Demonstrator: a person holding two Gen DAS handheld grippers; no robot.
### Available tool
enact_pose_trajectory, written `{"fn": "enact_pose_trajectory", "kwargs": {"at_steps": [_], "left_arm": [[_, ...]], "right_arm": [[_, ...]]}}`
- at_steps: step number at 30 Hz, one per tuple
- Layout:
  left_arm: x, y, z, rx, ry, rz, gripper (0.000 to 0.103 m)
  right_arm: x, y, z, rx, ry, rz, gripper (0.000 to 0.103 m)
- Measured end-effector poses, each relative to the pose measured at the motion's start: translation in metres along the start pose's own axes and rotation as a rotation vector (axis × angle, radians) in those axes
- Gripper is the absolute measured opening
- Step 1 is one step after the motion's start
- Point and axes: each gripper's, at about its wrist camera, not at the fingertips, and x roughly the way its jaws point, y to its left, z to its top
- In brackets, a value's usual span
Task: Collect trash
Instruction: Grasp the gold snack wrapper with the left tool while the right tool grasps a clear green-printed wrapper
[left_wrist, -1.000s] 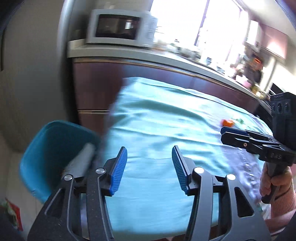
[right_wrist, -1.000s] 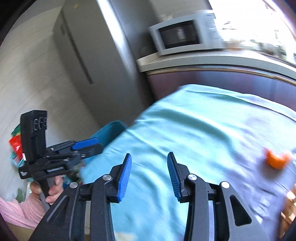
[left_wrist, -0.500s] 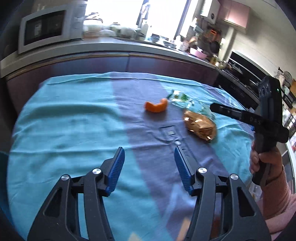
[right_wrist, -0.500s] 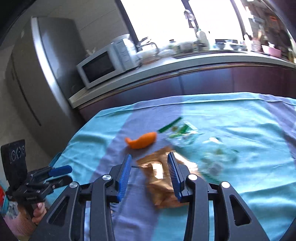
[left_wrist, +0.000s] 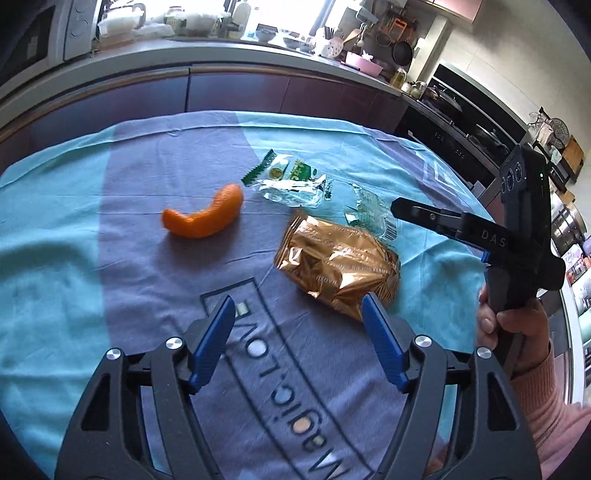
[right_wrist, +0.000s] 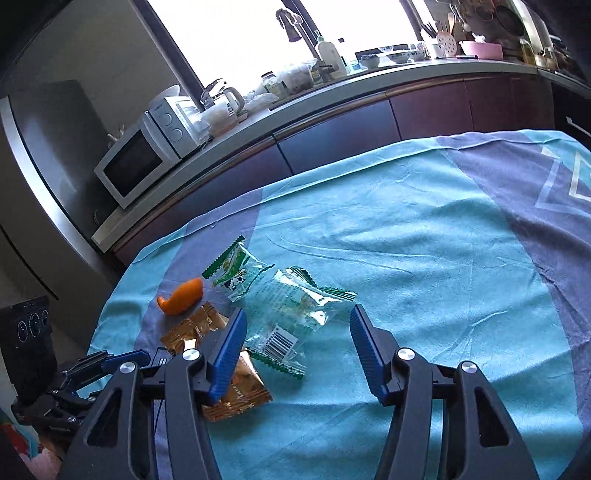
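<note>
On the blue tablecloth lie an orange peel, a crumpled gold foil wrapper and two clear green-printed wrappers. My left gripper is open and empty, just short of the gold wrapper. My right gripper is open and empty, its fingers either side of the nearer clear wrapper. The other clear wrapper, the peel and the gold wrapper show in the right wrist view. The right gripper also shows in the left wrist view.
A kitchen counter with a microwave, a kettle and dishes runs behind the table. A steel fridge stands at the left. An oven is at the far right. The left gripper body shows at the table's left edge.
Both grippers have swung from the teal bin and table's left end toward the trash in the middle, and have come closer to it. Both stay open.
</note>
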Motion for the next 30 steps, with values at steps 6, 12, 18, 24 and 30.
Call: {"fn": "enact_pose_trajectory", "kwargs": {"at_steps": [6,12,18,24,30], "left_arm": [[0.026,-0.006,0.014,0.004,0.041,-0.015,0.073],[0.034,-0.004,0.024,-0.031,0.045,-0.044,0.057],[0.034,-0.001,0.022,-0.055,0.041,-0.049,0.032],[0.018,-0.003,0.016,-0.056,0.011,-0.055,0.024],[-0.008,0.002,0.009,-0.066,-0.033,-0.055,0.023]], "right_arm": [[0.013,-0.002,0.003,0.008,0.037,0.03,0.055],[0.014,0.0,0.004,0.006,0.046,0.056,0.028],[0.009,0.004,0.002,-0.011,0.033,0.074,0.017],[0.002,0.013,0.0,-0.03,0.011,0.084,0.015],[-0.009,0.019,-0.004,-0.028,-0.015,0.103,0.013]]}}
